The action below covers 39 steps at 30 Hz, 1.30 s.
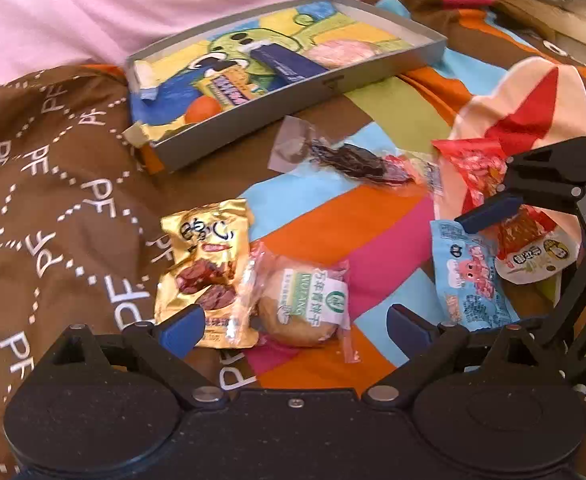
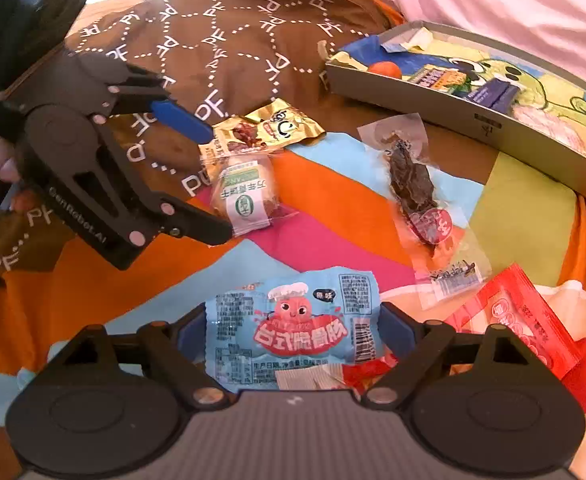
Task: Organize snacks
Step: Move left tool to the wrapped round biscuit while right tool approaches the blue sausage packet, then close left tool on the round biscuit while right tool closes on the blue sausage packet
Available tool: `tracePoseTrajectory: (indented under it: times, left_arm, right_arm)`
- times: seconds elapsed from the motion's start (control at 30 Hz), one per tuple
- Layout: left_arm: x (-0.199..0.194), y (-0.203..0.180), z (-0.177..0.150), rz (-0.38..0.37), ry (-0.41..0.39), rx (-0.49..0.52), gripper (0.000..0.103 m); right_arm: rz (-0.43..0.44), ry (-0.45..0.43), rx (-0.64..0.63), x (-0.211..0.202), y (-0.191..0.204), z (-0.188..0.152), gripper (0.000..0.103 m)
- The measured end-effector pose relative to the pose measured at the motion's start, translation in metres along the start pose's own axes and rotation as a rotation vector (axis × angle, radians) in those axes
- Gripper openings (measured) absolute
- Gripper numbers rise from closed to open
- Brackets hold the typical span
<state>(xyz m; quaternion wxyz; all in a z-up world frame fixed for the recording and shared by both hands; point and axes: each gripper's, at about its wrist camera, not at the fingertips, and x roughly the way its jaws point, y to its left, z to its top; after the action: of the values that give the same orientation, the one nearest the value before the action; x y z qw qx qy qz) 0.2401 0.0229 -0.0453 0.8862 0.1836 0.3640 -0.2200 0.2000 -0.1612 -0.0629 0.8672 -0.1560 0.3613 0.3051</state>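
Observation:
Snack packets lie loose on a colourful quilt. My left gripper is open and low over a bun in clear wrap, with a gold packet by its left finger. In the right wrist view the left gripper straddles the same bun. My right gripper is open, its fingers on either side of a light blue packet. A grey tray at the back holds a purple bar, a yellow packet and an orange ball.
A clear packet of dark jerky lies between the grippers and the tray. A red packet and a red-and-white one sit by the right gripper. Brown lettered fabric covers the left; pink cloth lies behind the tray.

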Motion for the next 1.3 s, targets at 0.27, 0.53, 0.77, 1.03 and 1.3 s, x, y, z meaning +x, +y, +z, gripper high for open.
tracePoseTrajectory:
  times: [0.27, 0.53, 0.77, 1.03, 1.3]
  left_arm:
    - [0.017, -0.008, 0.011, -0.005, 0.050, 0.059, 0.094]
    - [0.026, -0.009, 0.012, -0.015, 0.060, 0.018, 0.086]
    - [0.031, -0.013, 0.012, -0.015, 0.074, 0.009, 0.078]
    - [0.028, -0.016, 0.009, -0.059, 0.078, -0.025, 0.074]
    - [0.033, -0.013, 0.009, -0.080, 0.091, -0.061, 0.075]
  right_arm:
    - [0.058, 0.011, -0.007, 0.009, -0.009, 0.000, 0.093]
    - [0.039, -0.014, 0.017, 0.012, -0.009, -0.004, 0.094]
    - [0.020, -0.027, 0.005, 0.009, -0.004, -0.006, 0.091]
    - [0.041, -0.001, -0.008, 0.010, -0.007, -0.002, 0.091]
    - [0.049, 0.005, 0.008, 0.015, -0.009, -0.003, 0.095]
